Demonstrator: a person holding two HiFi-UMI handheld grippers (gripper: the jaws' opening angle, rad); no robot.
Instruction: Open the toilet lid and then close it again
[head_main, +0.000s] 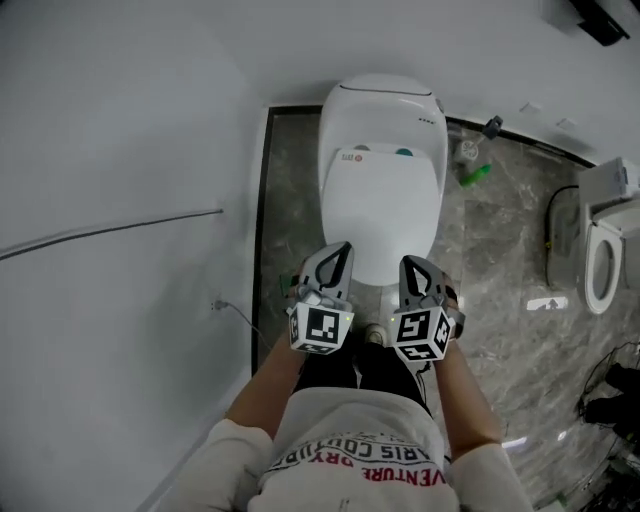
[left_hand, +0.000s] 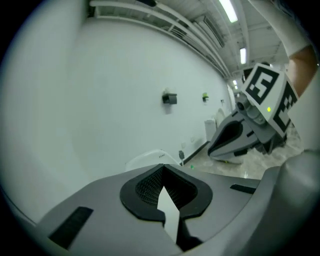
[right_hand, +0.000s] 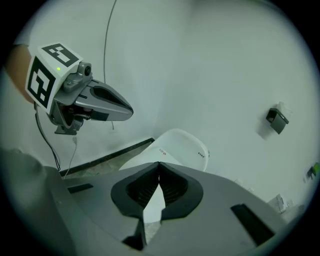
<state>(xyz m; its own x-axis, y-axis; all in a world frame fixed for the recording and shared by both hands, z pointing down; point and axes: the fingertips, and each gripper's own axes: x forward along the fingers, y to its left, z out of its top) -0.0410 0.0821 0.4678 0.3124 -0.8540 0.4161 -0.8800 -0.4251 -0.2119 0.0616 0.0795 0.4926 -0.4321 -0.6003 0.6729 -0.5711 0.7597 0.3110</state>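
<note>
The white toilet (head_main: 383, 190) stands against the wall with its lid down flat. It also shows past the jaws as the toilet (right_hand: 176, 144) in the right gripper view, and only as a white edge of the toilet (left_hand: 150, 159) in the left gripper view. My left gripper (head_main: 345, 246) hangs in the air over the lid's near left edge, jaws shut with nothing between them. My right gripper (head_main: 407, 262) hovers beside it over the near right edge, tips together and empty. Each gripper appears in the other's view: the left gripper (right_hand: 131, 111) and the right gripper (left_hand: 210, 151).
A second toilet (head_main: 605, 255) stands at the far right on the grey marble floor (head_main: 500, 290). A green object (head_main: 476, 174) lies behind the toilet's right side. A thin cable (head_main: 110, 230) runs along the white wall on the left. A dark fixture (right_hand: 276, 119) is mounted on the wall.
</note>
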